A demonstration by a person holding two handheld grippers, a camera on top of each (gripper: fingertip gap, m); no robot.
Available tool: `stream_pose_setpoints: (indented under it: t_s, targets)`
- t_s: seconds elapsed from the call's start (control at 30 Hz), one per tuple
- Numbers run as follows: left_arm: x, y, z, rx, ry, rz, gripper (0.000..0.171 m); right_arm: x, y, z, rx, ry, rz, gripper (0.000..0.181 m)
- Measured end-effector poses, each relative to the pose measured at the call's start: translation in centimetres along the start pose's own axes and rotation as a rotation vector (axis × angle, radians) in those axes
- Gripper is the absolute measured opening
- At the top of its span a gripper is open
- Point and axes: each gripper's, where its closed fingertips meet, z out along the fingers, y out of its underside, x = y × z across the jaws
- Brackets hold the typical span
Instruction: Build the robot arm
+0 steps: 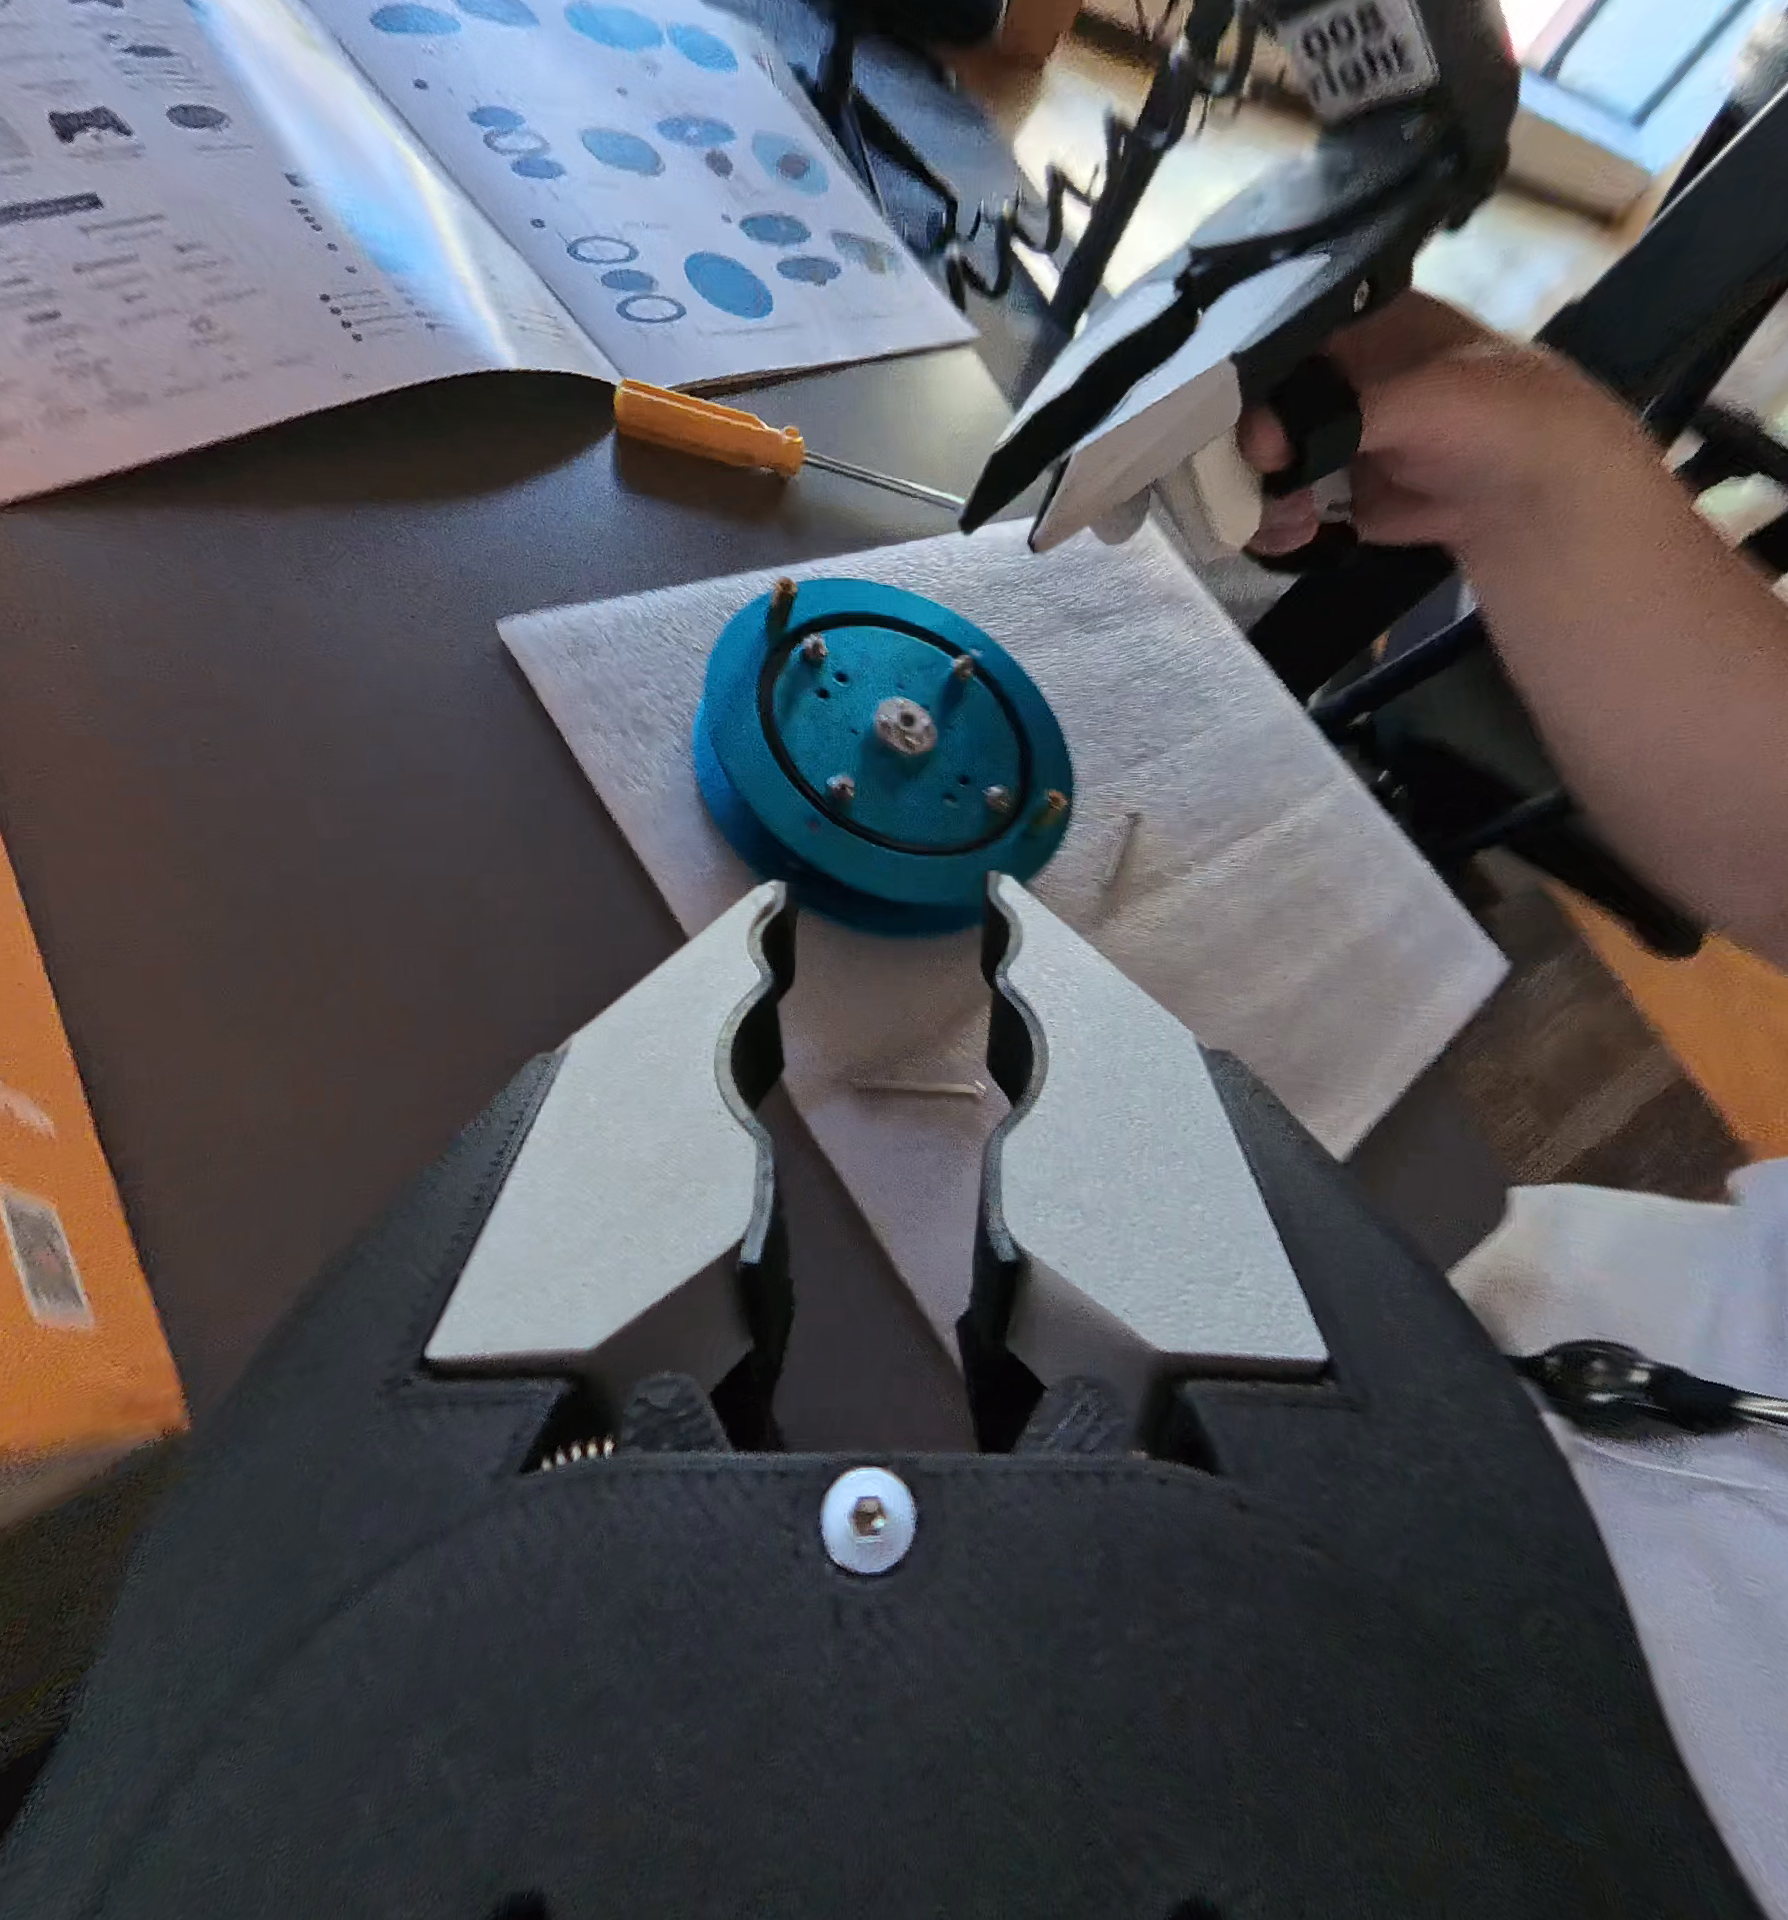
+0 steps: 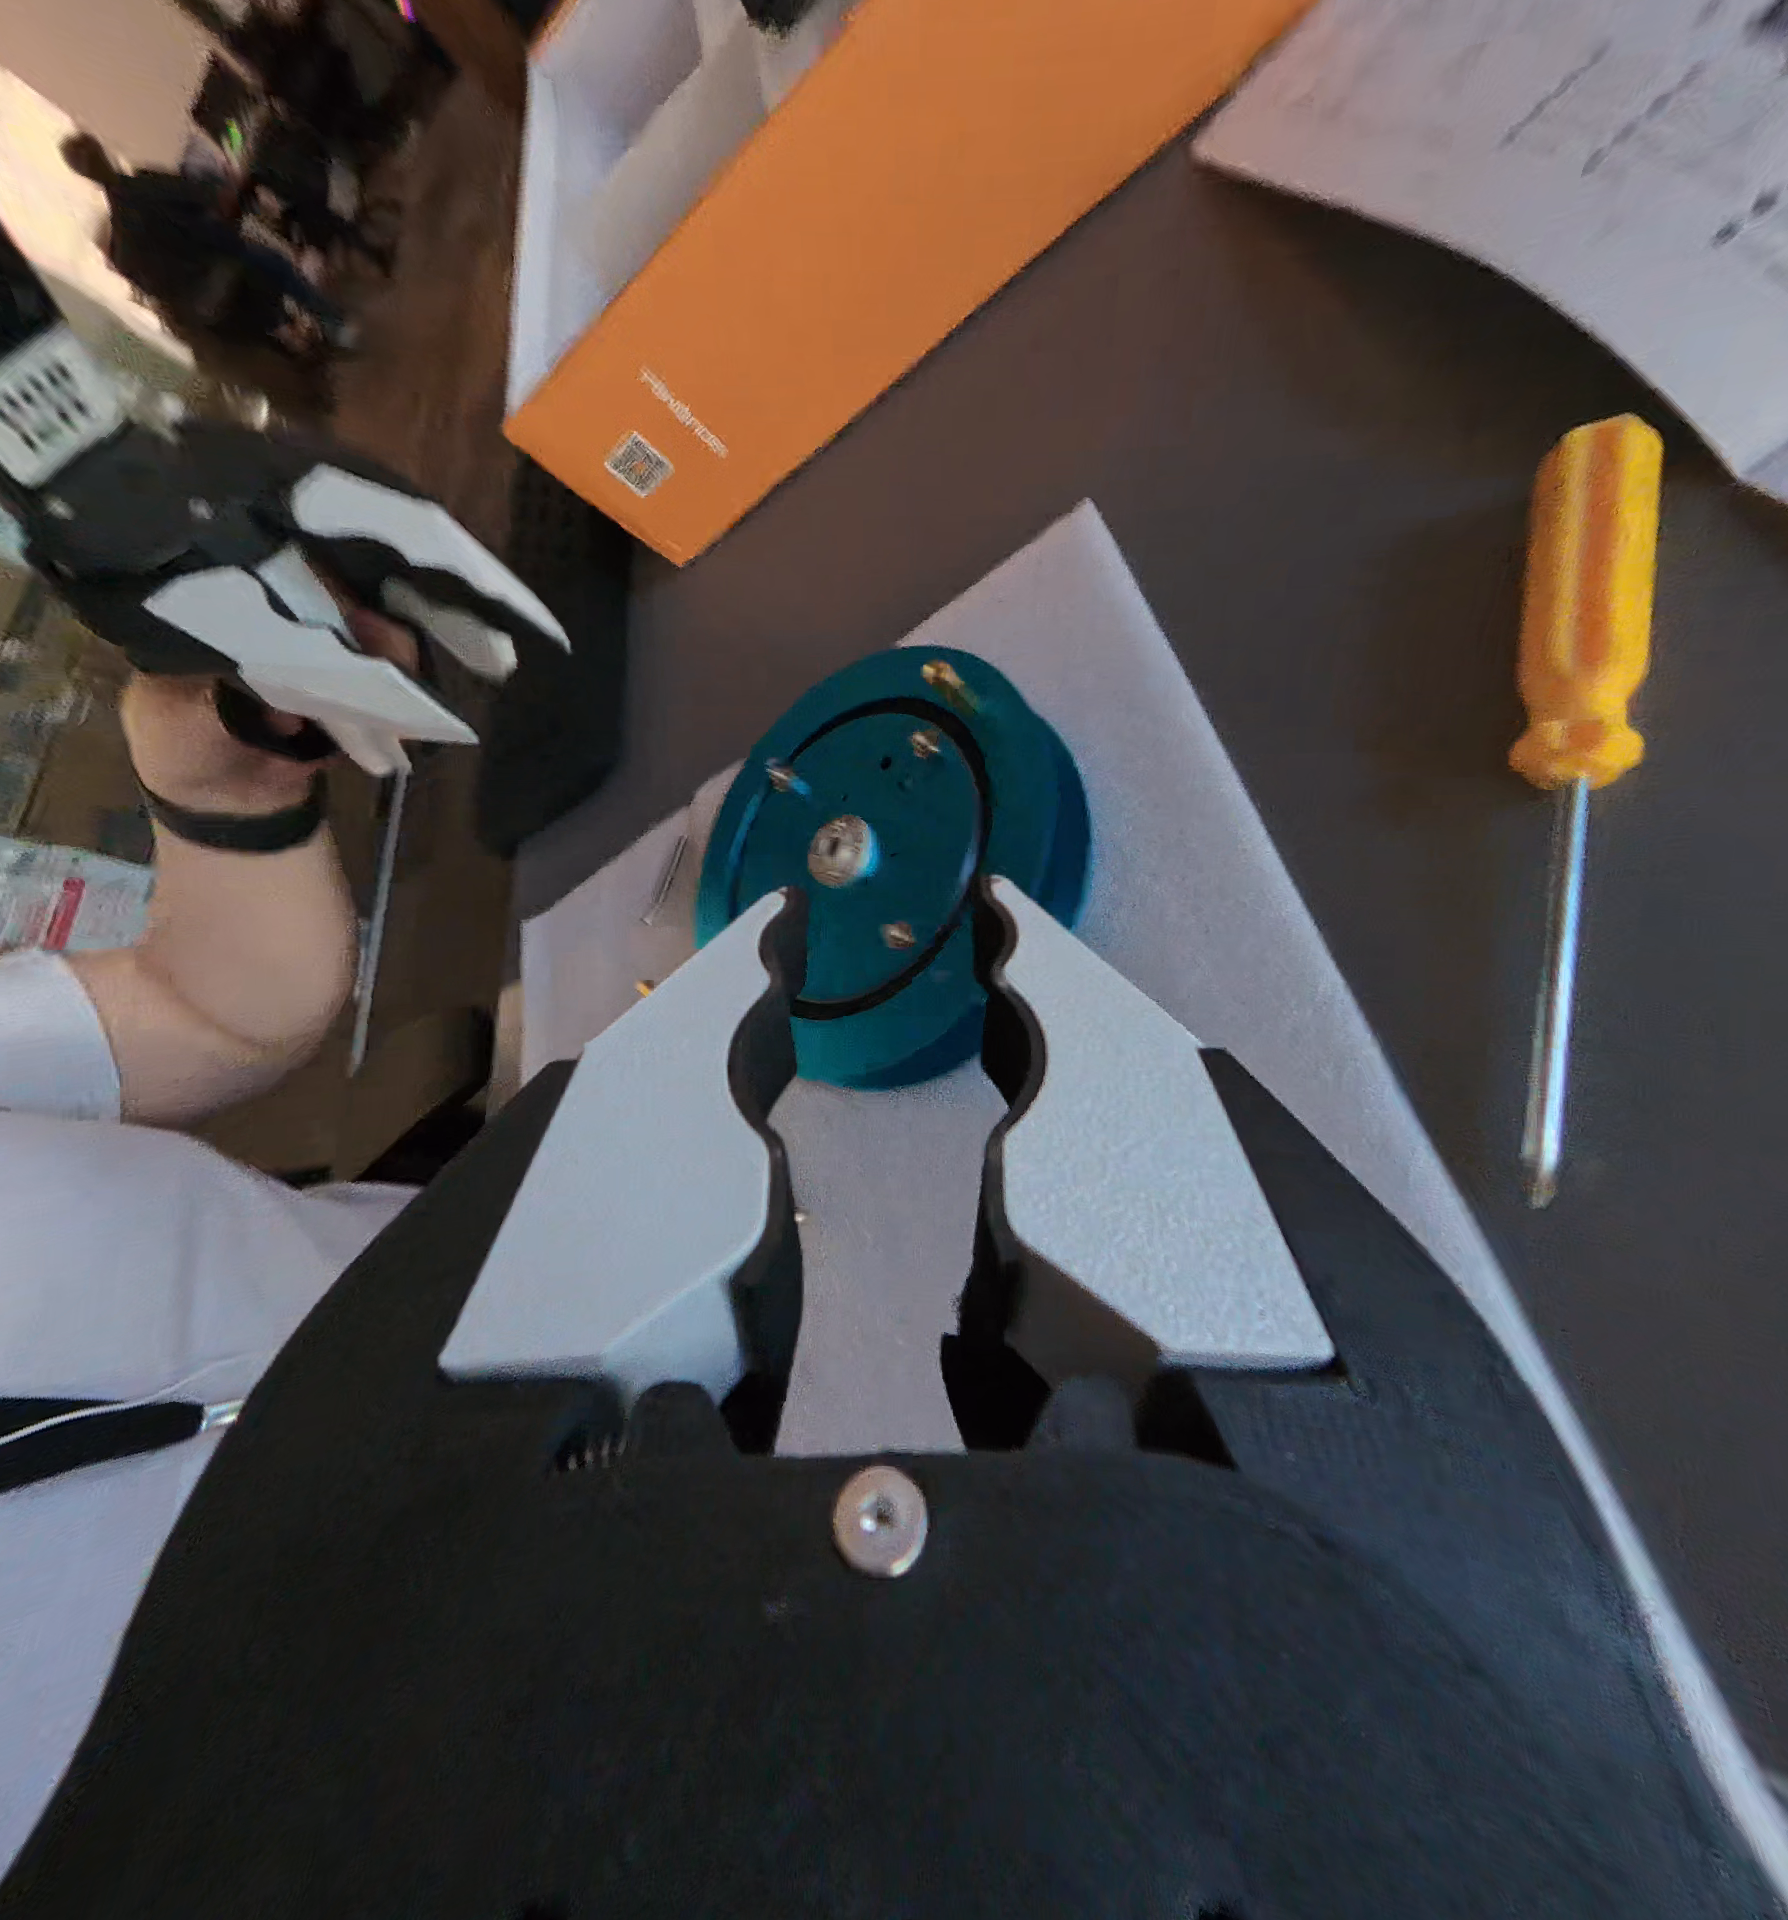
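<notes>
Just ahead of both gaping tongs (image 1: 885,894) (image 2: 885,899), blue disc (image 1: 885,753) on napkin (image 1: 1233,831).

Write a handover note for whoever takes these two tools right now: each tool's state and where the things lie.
Left tool: open, empty, tips just short of the blue disc.
Right tool: open, empty, tips over the disc's near edge.
Disc: flat on the white sheet, black ring on its face, pins upright.
Yellow screwdriver lies on the dark table beside the sheet; orange box and open booklet farther out.
</notes>
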Motion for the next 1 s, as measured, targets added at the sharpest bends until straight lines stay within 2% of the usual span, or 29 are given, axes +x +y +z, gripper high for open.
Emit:
stream_pose_setpoints:
  t_s: [0.13, 0.27, 0.37, 0.5, 0.57, 0.67, 1.0]
  targets:
    - [-2.4, -1.2, 3.9, -0.150, 0.018, 0.038, 0.046, 2.0, 0.4, 1.6, -0.150, -0.026, 0.010, 0.036]
    - [-3.3, -1.0, 6.6, -0.306, 0.085, -0.011, 0.044, 3.4, 1.3, 2.8, -0.285, -0.033, -0.005, 0.036]
    - [-4.5, -0.9, 7.9, -0.382, 0.088, -0.022, 0.040, 3.3, 1.9, 3.3, -0.366, -0.104, 0.022, 0.035]
    - [-4.9, -0.3, 9.2, -0.482, 0.140, -0.078, 0.037, 3.4, 1.8, 3.5, -0.414, -0.172, 0.053, 0.030]
    - [-4.7, 0.1, 9.6, -0.529, 0.173, -0.084, 0.028, 3.4, 1.8, 3.5, -0.425, -0.206, 0.077, 0.028]
    - [-4.0, -0.1, 9.8, -0.550, 0.242, -0.119, 0.012, 3.4, 1.7, 3.6, -0.419, -0.257, 0.107, 0.025]
    - [-4.5, -0.1, 9.5, -0.530, 0.302, -0.057, 0.011, 3.0, 1.4, 4.1, -0.374, -0.266, 0.069, 0.025]
